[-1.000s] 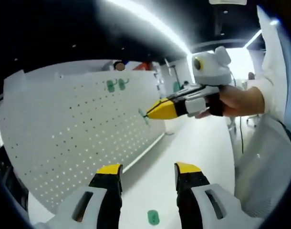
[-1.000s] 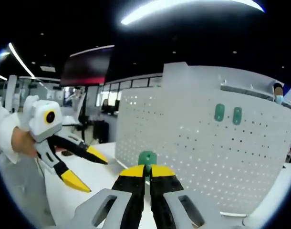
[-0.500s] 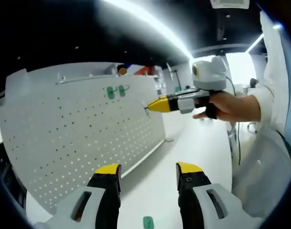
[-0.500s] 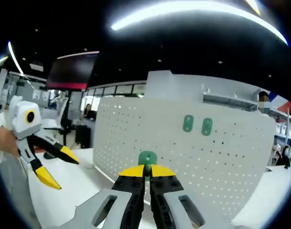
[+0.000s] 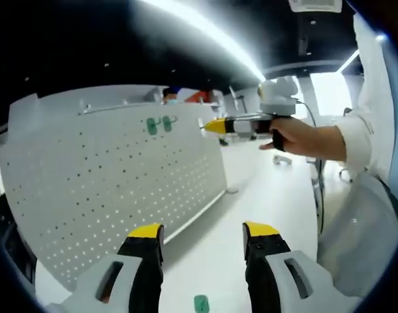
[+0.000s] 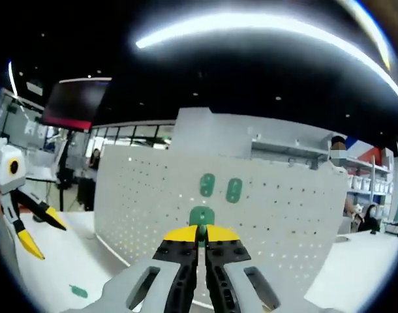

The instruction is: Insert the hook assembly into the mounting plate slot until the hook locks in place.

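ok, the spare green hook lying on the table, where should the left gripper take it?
Probably across the narrow sides of the green hook, coming from above: it is a small oblong lying flat on the table, ahead of the open left gripper. Its finer shape is too small to tell.

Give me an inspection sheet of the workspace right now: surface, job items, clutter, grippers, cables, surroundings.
Surface: white table, pegboard standing upright on it.
Job's things: two green hooks mounted side by side high on the pegboard; a third green hook held at the right gripper's tips; a spare green hook lying on the table.
Clutter: nothing seen.
Grippers: right gripper shut on the held hook, raised near the mounted pair; left gripper open, holding nothing.
Cables: a thin one hanging below the person's hand.
Surroundings: office with ceiling strip lights, shelving behind the board.
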A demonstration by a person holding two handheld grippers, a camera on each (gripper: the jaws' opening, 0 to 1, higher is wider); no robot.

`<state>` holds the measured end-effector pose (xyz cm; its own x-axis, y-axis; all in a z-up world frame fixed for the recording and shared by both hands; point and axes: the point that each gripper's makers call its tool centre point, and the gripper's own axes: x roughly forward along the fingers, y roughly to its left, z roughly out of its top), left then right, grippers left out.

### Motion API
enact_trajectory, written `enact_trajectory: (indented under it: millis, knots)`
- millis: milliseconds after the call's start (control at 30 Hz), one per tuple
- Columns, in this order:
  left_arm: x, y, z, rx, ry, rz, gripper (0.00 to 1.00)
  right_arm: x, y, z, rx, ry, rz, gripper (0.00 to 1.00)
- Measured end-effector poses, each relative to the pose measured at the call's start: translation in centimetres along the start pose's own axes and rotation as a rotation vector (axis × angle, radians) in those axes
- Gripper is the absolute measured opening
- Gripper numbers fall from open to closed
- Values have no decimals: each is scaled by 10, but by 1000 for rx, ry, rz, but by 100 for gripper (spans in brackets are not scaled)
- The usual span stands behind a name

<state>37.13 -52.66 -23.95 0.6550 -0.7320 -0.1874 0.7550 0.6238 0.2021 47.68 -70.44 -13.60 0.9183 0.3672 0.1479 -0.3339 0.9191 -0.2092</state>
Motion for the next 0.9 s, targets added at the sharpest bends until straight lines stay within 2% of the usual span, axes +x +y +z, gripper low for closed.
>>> enact_trajectory:
  millis: [267, 533, 900]
  knots:
    - [0, 3, 1, 17, 1, 13, 52, 13, -35, 12, -3, -35, -85, 0]
    - [-2, 14, 4, 42, 2, 39, 54, 27, -53, 19, -17, -53, -129, 0]
    - [-8, 35, 3, 114, 33, 106, 56, 45, -73, 24, -27, -75, -179, 0]
